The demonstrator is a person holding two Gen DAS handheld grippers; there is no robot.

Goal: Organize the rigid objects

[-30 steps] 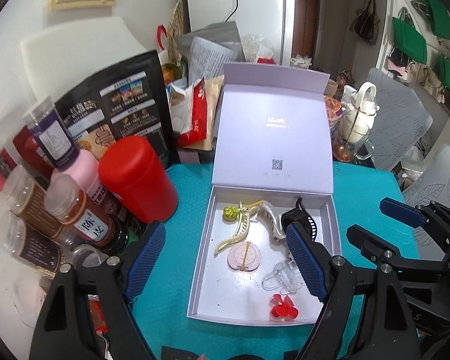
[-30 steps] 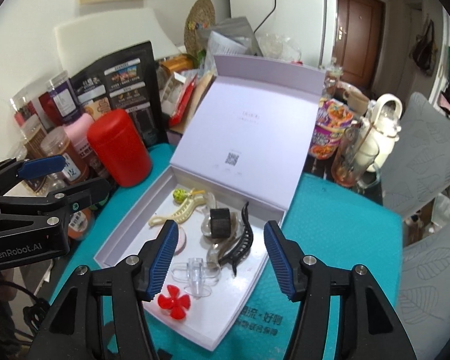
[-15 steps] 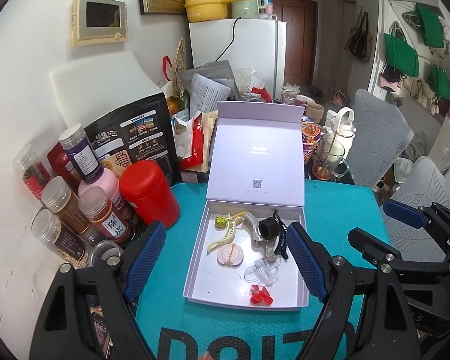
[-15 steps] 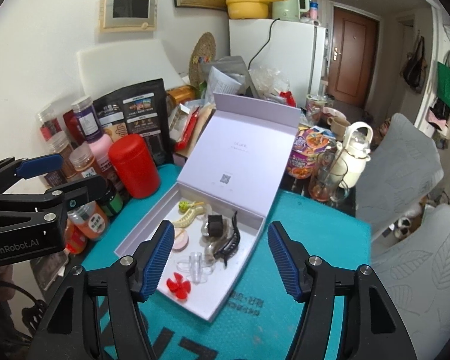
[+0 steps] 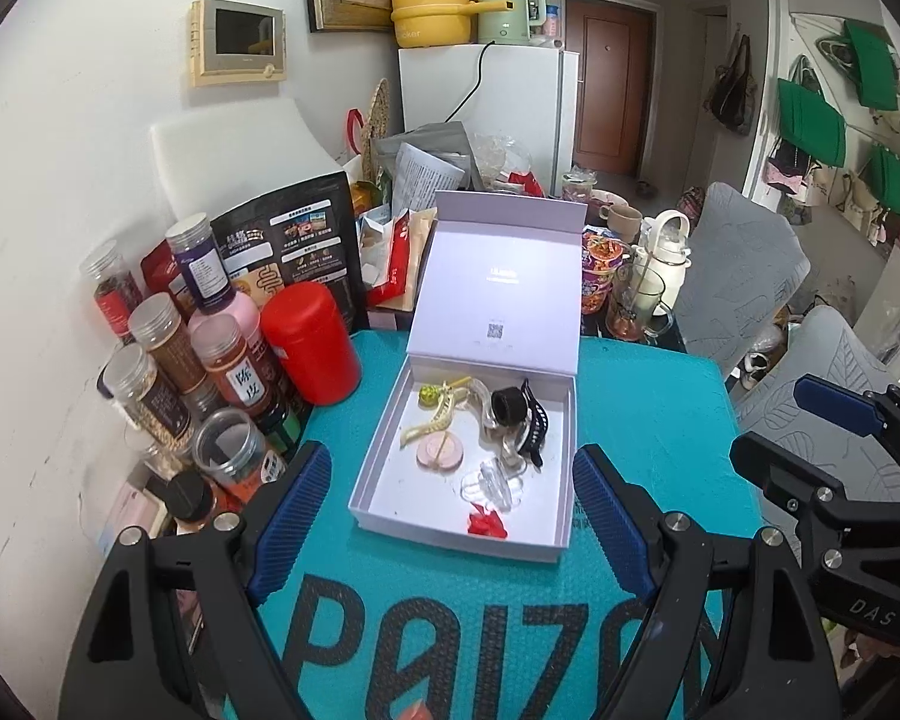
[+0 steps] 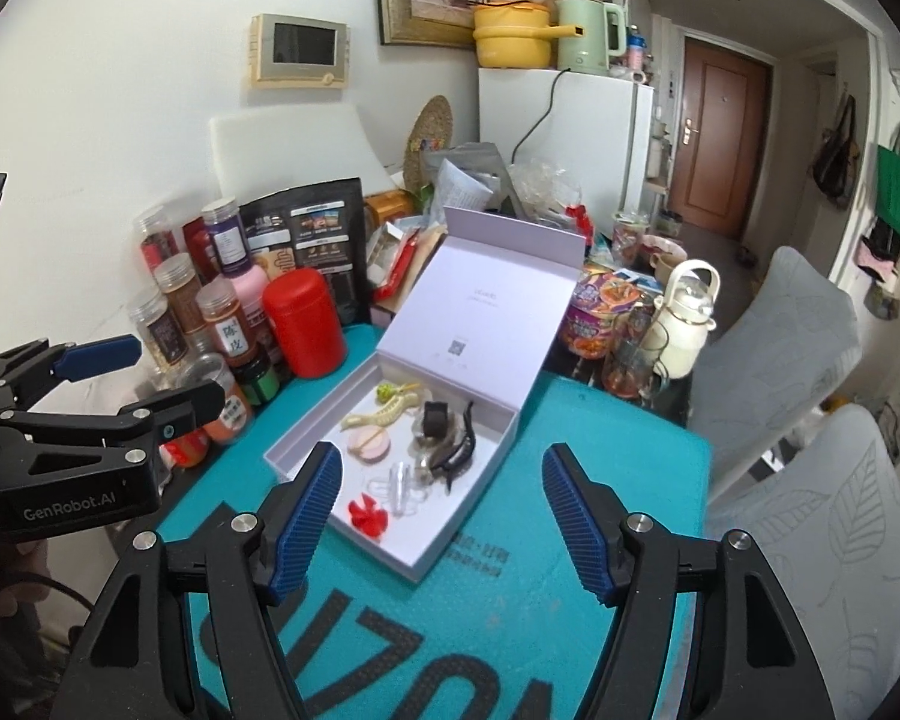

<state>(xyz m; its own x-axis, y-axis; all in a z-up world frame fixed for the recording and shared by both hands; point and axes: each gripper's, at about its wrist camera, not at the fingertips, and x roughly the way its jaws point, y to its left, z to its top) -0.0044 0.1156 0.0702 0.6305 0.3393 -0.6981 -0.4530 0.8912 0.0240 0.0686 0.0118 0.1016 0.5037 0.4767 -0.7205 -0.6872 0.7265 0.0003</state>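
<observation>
A pale lilac box (image 5: 378,468) (image 6: 480,516) lies on the teal mat with its lid (image 5: 498,294) (image 6: 480,300) standing up. Inside are hair clips: a black claw clip (image 5: 534,426) (image 6: 459,453), a cream clip (image 5: 435,420) (image 6: 381,414), a pink round piece (image 5: 440,453) (image 6: 369,443), a clear clip (image 5: 492,485) (image 6: 399,483) and a red clip (image 5: 487,525) (image 6: 367,515). My left gripper (image 5: 453,510) hovers open well back from the box, nothing between its fingers. My right gripper (image 6: 441,510) is also above the mat, its jaws opening and empty.
Several spice jars (image 5: 168,348) (image 6: 210,312) and a red canister (image 5: 312,351) (image 6: 303,324) crowd the left of the mat. A black pouch (image 5: 294,240), a noodle cup (image 6: 600,309), a white kettle (image 6: 687,318) and a glass (image 5: 633,306) stand behind. Grey chairs (image 6: 810,516) are at right.
Both grippers have pulled back and up from the box, so it looks smaller and farther. The right gripper's jaws have spread wider. The clips lie unmoved in the box.
</observation>
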